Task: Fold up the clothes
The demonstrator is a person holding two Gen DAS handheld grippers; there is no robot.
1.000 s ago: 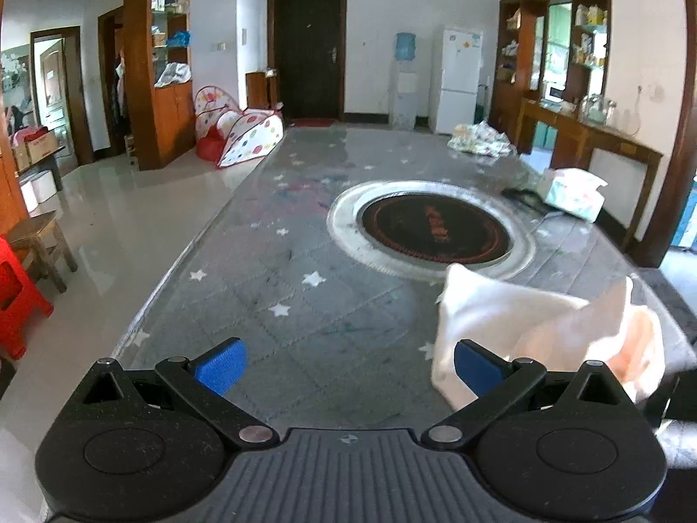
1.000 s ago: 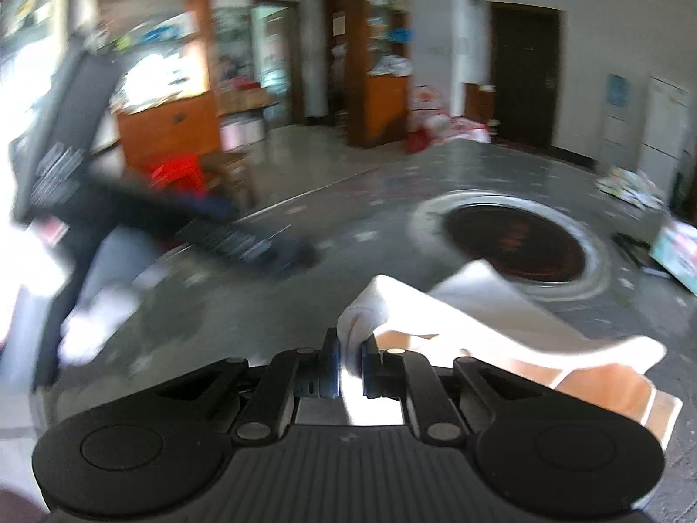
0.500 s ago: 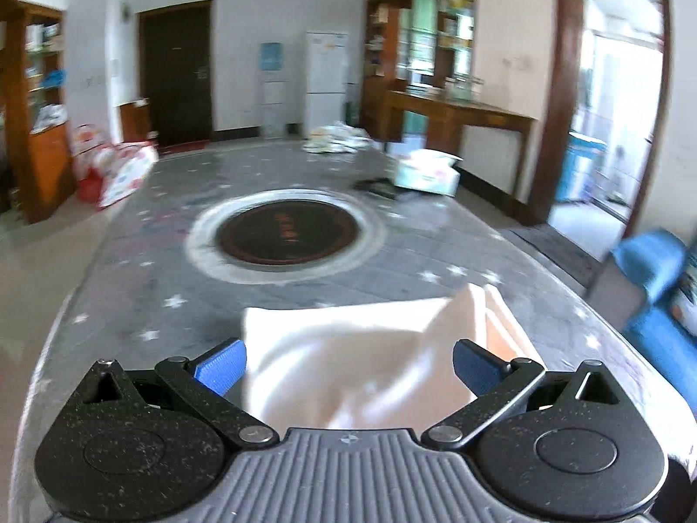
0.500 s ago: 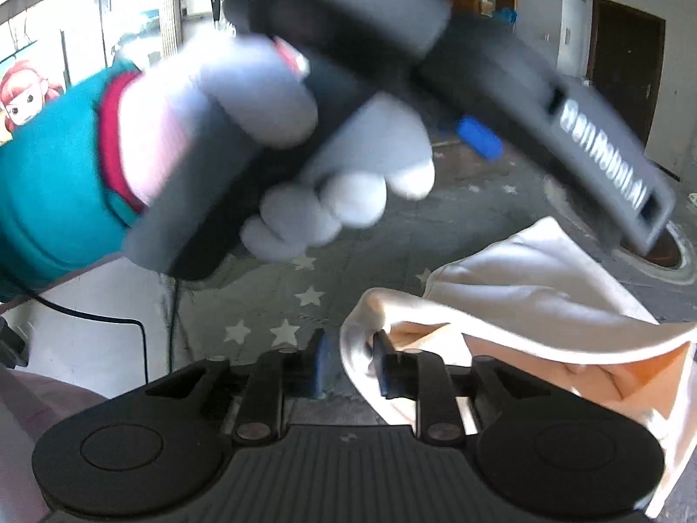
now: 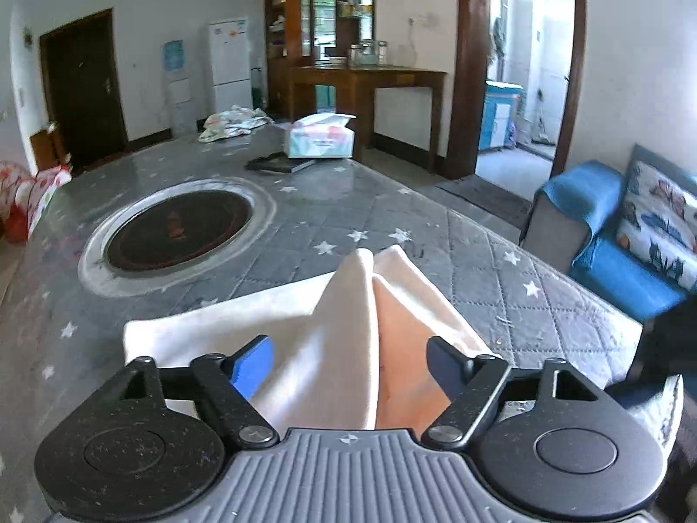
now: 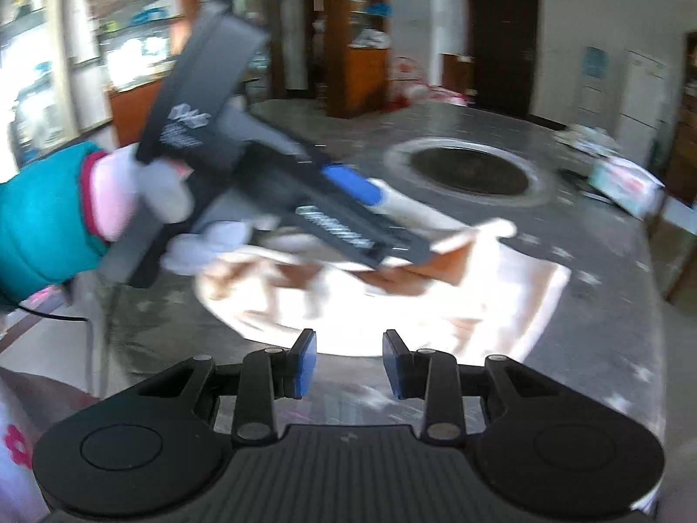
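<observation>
On the near end of the grey star-patterned counter (image 5: 435, 235) lies the garment (image 5: 305, 318), a cream piece with a peach-orange inner side, partly doubled over. Its flat cream part rests on the counter, while a raised fold stands up in a ridge that runs straight toward the left claw (image 5: 348, 359). That claw's pads are apart, one on each side of the ridge, and the cloth passes between them without being pinched. The right wrist view, though blurred, shows the same: the left claw (image 6: 361, 218) is over the garment (image 6: 435, 305) with a gloved hand (image 6: 174, 213) and a teal sleeve (image 6: 39, 218) behind it. The right claw (image 6: 348, 368) sits at the near edge of the cloth, its 2 blue pads apart with nothing between them.

My judgement is that a fold is in hand: the left claw looks placed to take the raised layer, and the right one is free of the cloth. The next move would call for closing on the ridge well in from its edge, so both layers come together, then carrying it over so the edges meet.

Farther off on the counter are a round dark inset (image 5: 174, 226), a tissue box (image 5: 320, 137) and a crumpled bundle (image 5: 231, 122).
</observation>
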